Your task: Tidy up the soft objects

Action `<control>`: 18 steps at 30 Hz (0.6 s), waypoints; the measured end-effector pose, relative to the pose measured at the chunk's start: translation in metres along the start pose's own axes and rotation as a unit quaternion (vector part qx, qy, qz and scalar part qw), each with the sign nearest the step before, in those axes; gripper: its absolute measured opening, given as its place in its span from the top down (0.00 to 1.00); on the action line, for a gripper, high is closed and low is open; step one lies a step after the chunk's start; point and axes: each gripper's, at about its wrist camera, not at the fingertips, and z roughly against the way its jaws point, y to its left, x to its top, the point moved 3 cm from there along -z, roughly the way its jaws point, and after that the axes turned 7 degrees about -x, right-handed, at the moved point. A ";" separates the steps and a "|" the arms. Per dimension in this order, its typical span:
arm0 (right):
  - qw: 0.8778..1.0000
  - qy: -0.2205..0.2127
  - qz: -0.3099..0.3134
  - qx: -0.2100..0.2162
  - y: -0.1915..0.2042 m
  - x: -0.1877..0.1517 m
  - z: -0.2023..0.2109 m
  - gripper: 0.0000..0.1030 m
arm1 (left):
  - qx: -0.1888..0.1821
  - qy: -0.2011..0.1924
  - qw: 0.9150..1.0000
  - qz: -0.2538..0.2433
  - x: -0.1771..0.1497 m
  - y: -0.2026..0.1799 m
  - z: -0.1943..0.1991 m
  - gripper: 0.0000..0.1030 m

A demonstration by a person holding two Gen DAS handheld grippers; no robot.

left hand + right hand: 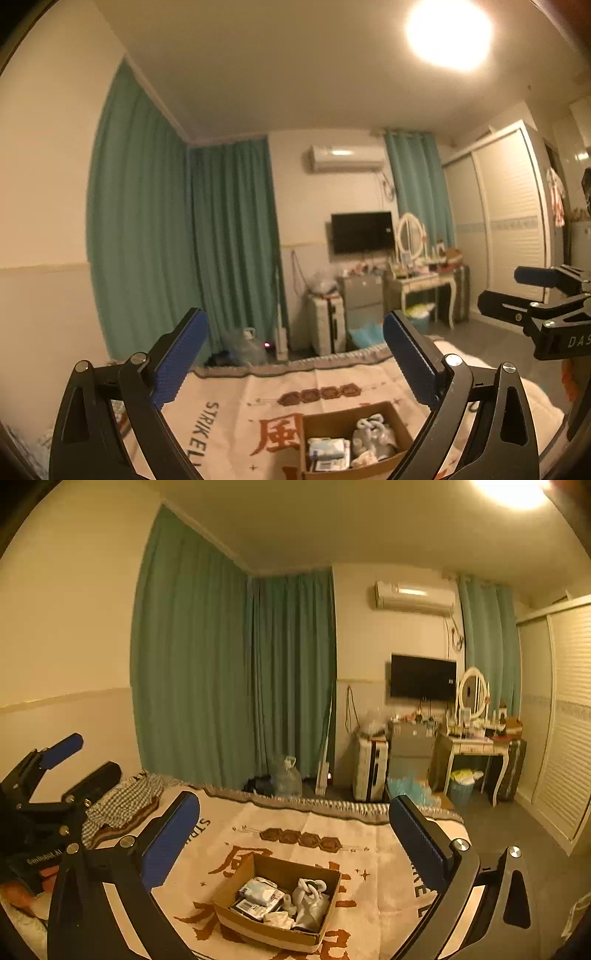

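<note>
An open cardboard box (236,888) (334,415) sits on a cream blanket with red characters (373,853) on the bed. In it lie white soft cloth pieces (308,897) (371,432) and small packets (258,895) (328,448). My left gripper (295,360) is open and empty, raised above the bed behind the box; it also shows at the left of the right wrist view (86,757). My right gripper (291,840) is open and empty above the box; it shows at the right edge of the left wrist view (496,286).
A checked cloth (127,803) lies crumpled on the bed's left side. Beyond the bed foot are teal curtains (229,672), a water jug (288,775), a suitcase (371,768), a dressing table (474,746) and a wardrobe (565,716).
</note>
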 end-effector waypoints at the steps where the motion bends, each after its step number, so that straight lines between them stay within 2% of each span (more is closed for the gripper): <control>1: 1.000 -0.007 0.006 -0.004 0.003 -0.003 0.008 0.00 | 0.003 -0.003 1.000 0.000 -0.004 0.001 0.005 0.05; 5: 1.000 -0.025 0.008 -0.008 0.012 -0.023 0.026 0.00 | -0.003 -0.009 1.000 0.022 -0.026 0.004 0.015 0.05; 10: 1.000 -0.011 -0.004 0.000 0.021 -0.067 0.016 0.00 | -0.015 0.017 0.999 0.040 -0.065 0.005 0.007 0.05; 13: 1.000 -0.001 -0.014 -0.022 0.022 -0.105 0.001 0.00 | 0.007 0.056 0.997 0.051 -0.104 0.009 -0.010 0.05; 15: 0.999 0.009 -0.026 -0.029 0.018 -0.133 -0.012 0.00 | 0.007 0.087 0.994 0.060 -0.132 0.006 -0.019 0.05; 18: 0.998 0.039 -0.035 -0.033 0.014 -0.177 -0.034 0.00 | 0.011 0.123 0.991 0.044 -0.166 -0.005 -0.030 0.05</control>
